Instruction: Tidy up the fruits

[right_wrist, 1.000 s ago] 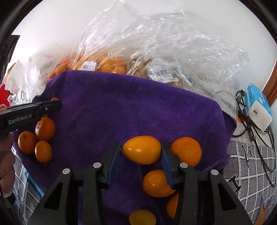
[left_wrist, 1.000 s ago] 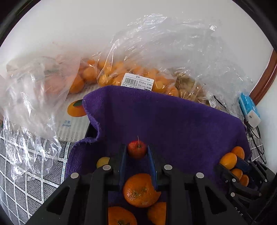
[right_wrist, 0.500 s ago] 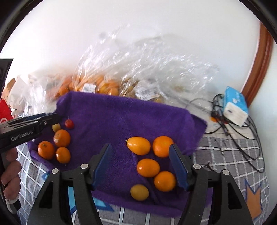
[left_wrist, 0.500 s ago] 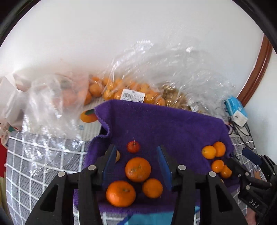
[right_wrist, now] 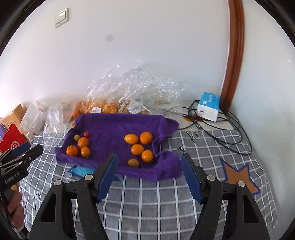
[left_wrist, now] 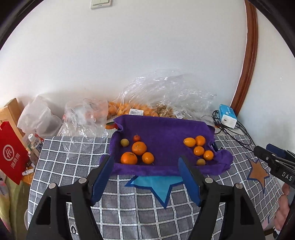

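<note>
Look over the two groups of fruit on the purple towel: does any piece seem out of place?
Yes. In the left group on the purple towel, a small red stemmed fruit and a pale yellow round fruit sit among larger orange tangerines, differing in colour and size.

Place: a lived-in home room.
Surface: soft grey blanket with white grid and star patches [right_wrist: 166, 193].
Wall: plain white, with a cream light switch [right_wrist: 61, 18] and brown wooden door frame [right_wrist: 233, 55].
Clutter: crinkled clear plastic grocery bags with price labels [right_wrist: 129, 92], red paper shopping bag [left_wrist: 11, 155], tangled black charger cables [right_wrist: 221, 129].
</note>
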The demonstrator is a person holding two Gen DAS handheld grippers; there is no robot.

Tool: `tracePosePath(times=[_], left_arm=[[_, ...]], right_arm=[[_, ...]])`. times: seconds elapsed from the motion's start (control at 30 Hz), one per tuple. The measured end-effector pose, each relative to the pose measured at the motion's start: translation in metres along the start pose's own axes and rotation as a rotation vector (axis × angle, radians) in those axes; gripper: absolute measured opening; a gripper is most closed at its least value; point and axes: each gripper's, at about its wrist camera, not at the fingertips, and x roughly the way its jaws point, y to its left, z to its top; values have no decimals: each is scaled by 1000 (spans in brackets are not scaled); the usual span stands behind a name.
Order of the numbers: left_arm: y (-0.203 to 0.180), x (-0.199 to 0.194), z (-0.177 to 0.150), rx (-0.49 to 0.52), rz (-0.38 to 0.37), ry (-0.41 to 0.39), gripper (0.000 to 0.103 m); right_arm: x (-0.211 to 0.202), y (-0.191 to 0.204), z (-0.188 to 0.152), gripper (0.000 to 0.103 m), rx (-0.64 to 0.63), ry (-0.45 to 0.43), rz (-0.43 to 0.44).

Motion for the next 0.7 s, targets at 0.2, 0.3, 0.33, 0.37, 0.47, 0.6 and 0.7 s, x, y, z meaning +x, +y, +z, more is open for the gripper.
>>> tracePosePath(times=[0.2, 0.3, 0.33, 0.37, 0.47, 0.6, 0.7], left_arm=[[-11, -43, -27, 14, 13, -38, 79], [-14, -59, -37, 13, 22, -60, 83], [-14, -63, -39, 8, 24, -63, 84], [-14, -66, -41, 3, 23, -64, 85], [-17, -75, -48, 5, 29, -72, 86], [-21, -83, -53, 35, 62, -99, 87], [-20, -86, -55, 19, 59, -94, 87]], right_arm=[[-43, -3, -31, 92, 3, -69, -14], [-55, -5, -44, 95, 14, -72, 9], [-59, -6, -48, 97, 19, -73, 15], [-63, -6, -52, 99, 20, -76, 10], [-71, -7, -61, 100, 16, -82, -14], [-80, -5, -66, 100, 12, -91, -9], [-84, -1, -68, 100, 3, -96, -9]])
